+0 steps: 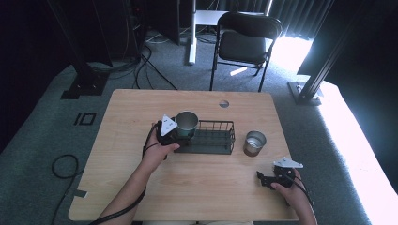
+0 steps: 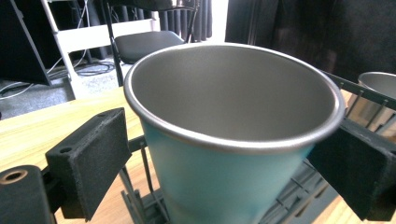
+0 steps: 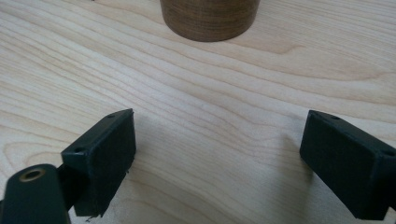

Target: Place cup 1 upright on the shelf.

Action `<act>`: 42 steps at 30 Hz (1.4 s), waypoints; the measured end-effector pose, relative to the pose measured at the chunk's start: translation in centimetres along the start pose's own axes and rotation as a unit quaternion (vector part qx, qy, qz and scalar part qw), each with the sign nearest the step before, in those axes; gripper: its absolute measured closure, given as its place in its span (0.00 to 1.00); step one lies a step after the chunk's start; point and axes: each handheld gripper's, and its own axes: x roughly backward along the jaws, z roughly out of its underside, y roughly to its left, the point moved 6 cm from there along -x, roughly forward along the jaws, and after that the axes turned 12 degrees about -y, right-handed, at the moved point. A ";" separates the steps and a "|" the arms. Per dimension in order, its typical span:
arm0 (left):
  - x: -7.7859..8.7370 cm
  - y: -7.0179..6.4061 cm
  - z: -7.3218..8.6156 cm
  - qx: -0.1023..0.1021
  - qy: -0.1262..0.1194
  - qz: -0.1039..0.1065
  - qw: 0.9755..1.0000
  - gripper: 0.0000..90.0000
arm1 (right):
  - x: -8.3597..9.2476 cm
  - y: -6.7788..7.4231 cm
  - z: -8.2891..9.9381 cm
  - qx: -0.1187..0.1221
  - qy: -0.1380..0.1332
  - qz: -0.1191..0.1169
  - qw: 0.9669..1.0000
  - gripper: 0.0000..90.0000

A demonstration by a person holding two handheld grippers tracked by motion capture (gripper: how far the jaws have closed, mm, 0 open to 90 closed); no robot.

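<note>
The left gripper (image 2: 229, 168) is standing with its jaws spread around the teal metal cup (image 2: 233, 140), which is sitting at the left end of the black wire basket (image 1: 217, 138); the pads are not pressing on it. The right gripper (image 3: 224, 158) is resting wide open over the bare wooden table (image 3: 210, 102), holding nothing.
</note>
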 end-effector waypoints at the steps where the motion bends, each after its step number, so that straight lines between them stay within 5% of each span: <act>1: 0.1 0.0 0.0 0.004 -0.001 0.001 1.000 0.08 | 0.0 0.0 0.0 0.000 0.000 0.000 1.000 0.11; 30: 6.3 1.1 2.1 0.020 0.015 0.001 1.000 0.08 | 0.0 0.0 0.0 0.000 0.000 0.000 1.000 0.11; 42: 8.8 2.9 4.2 0.030 0.040 -0.026 0.998 0.08 | 0.0 0.0 0.0 0.000 0.000 0.000 1.000 0.11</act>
